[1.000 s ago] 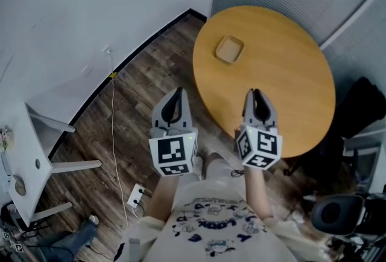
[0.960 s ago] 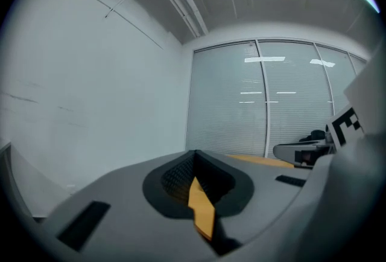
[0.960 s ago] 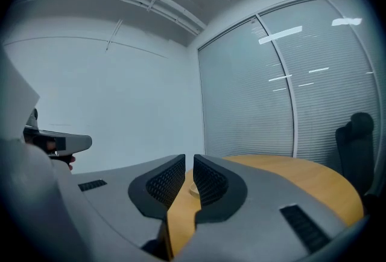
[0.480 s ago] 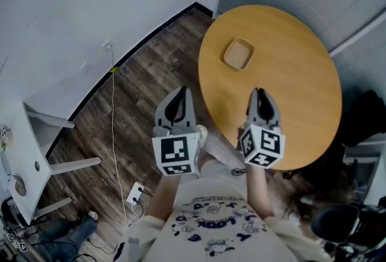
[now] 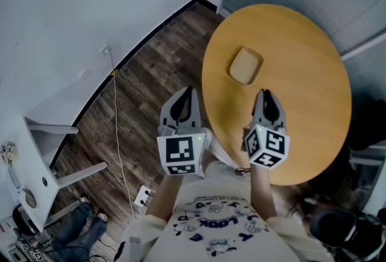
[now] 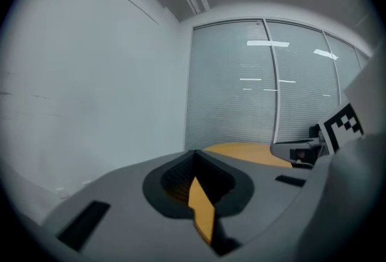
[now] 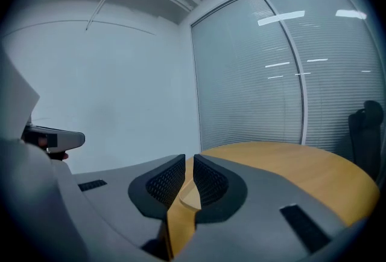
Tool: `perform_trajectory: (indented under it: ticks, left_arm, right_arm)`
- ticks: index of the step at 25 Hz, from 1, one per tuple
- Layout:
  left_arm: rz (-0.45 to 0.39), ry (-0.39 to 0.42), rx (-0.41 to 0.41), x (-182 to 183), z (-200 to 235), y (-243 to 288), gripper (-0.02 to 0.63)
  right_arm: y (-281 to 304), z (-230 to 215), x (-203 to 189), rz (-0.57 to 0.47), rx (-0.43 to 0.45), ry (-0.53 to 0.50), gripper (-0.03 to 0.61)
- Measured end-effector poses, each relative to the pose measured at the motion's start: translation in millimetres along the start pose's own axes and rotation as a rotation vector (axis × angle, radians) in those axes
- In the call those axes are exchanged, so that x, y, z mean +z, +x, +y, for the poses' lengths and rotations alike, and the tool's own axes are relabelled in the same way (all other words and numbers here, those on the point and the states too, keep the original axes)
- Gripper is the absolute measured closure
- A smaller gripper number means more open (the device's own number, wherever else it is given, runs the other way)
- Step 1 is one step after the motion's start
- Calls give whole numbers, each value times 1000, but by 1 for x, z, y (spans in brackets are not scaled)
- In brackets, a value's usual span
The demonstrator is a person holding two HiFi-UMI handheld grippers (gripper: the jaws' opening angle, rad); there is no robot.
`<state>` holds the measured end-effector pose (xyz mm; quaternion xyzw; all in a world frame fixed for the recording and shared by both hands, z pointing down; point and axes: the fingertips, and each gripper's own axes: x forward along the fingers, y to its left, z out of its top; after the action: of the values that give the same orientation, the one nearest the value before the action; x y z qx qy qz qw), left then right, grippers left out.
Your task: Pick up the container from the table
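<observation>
The container (image 5: 246, 66) is a shallow tan square tray lying on the round wooden table (image 5: 301, 43), left of the table's middle. Both grippers are held up in front of my chest, well short of it. My left gripper (image 5: 184, 100) is shut and hangs over the wooden floor just left of the table's edge. My right gripper (image 5: 266, 101) is over the table's near edge, its jaws together with only a thin slit between them. In the right gripper view (image 7: 189, 161) a tan shape, probably the container (image 7: 189, 196), shows through that slit. Neither gripper holds anything.
A white wall with a dark baseboard runs along the left. A white cable (image 5: 116, 128) and a power strip (image 5: 143, 197) lie on the floor. White furniture (image 5: 42, 176) stands at the lower left, a dark chair (image 5: 365, 128) behind the table at the right.
The table and container have drawn nearer and shifted right in the head view. Both grippers have edged forward toward the table, and both stay shut.
</observation>
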<state>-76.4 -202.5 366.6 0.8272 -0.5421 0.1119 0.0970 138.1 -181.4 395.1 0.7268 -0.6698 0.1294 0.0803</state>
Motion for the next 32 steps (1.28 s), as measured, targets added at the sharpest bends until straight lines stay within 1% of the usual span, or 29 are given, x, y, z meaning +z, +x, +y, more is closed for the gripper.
perform_trajectory:
  ticks: [5, 10, 15, 20, 24, 28, 32]
  left_arm:
    - [58, -5, -42, -7, 3, 47, 612]
    - [96, -2, -96, -16, -12, 81, 612]
    - [152, -4, -136, -40, -30, 102, 612]
    - [195, 12, -166, -54, -43, 116, 612]
    - [229, 22, -186, -65, -43, 131, 612]
    - [251, 29, -200, -75, -40, 145, 612]
    - [280, 32, -227, -87, -44, 157, 612]
  right_arm:
    - [36, -10, -3, 39, -25, 3, 537]
    - [60, -22, -14, 79, -48, -4, 537]
    - [74, -28, -35, 133, -46, -10, 537]
    - [82, -38, -50, 175, -68, 3, 537]
    - [95, -43, -64, 216, -89, 20, 535]
    - [106, -47, -78, 255, -109, 15, 535]
    - [113, -54, -92, 292, -137, 38, 508]
